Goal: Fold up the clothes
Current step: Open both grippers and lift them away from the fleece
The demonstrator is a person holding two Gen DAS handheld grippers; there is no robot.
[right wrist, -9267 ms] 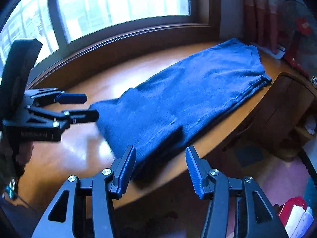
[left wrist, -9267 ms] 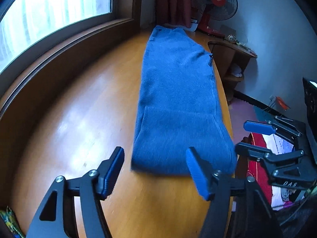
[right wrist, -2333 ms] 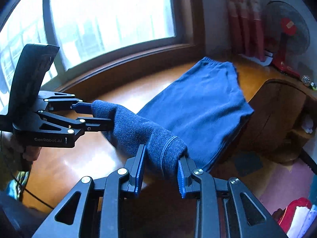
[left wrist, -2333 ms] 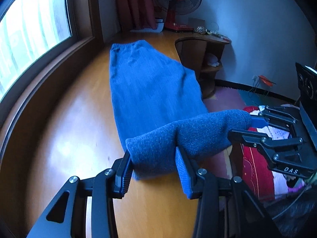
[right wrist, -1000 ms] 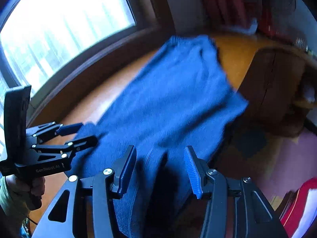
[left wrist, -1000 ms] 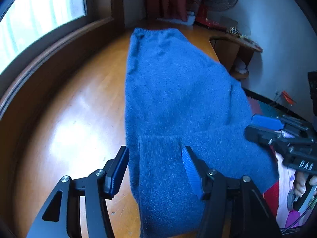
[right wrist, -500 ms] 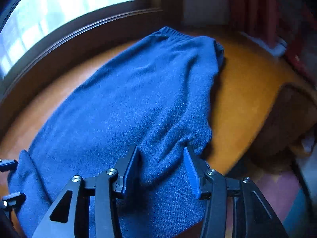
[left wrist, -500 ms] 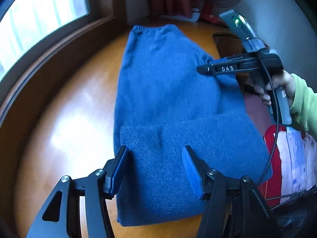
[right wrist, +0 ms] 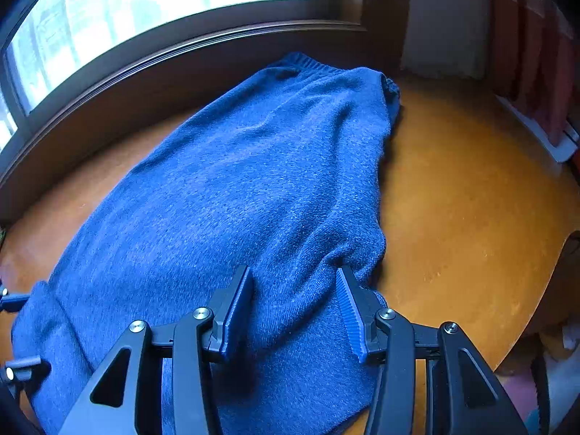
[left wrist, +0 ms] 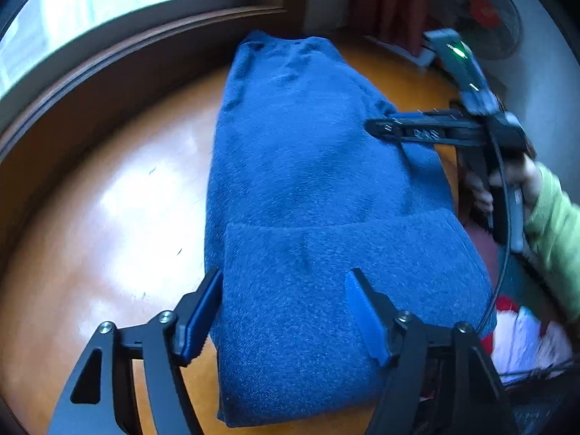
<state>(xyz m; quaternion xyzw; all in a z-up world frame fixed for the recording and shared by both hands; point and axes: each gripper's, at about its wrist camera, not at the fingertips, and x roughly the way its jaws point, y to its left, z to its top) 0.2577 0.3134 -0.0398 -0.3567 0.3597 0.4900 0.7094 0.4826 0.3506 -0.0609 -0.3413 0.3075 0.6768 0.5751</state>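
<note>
Garment: blue knit garment (left wrist: 319,188) flat on wooden tabletop (left wrist: 108,217), near end folded over.
Left gripper (left wrist: 282,311): spread, over fold at 6 o'clock.
Right gripper (right wrist: 293,304): spread, over garment edge.

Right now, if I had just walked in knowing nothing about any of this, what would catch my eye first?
First, the big blue knitted garment stretched along the shiny orange-brown wooden table, its near end folded over on itself. Next, the two black hand-held tools with blue pads: the left tool open over the folded near end, and the right tool open over the garment's side edge. Behind them, a bright window curves along the table's far side.
</note>
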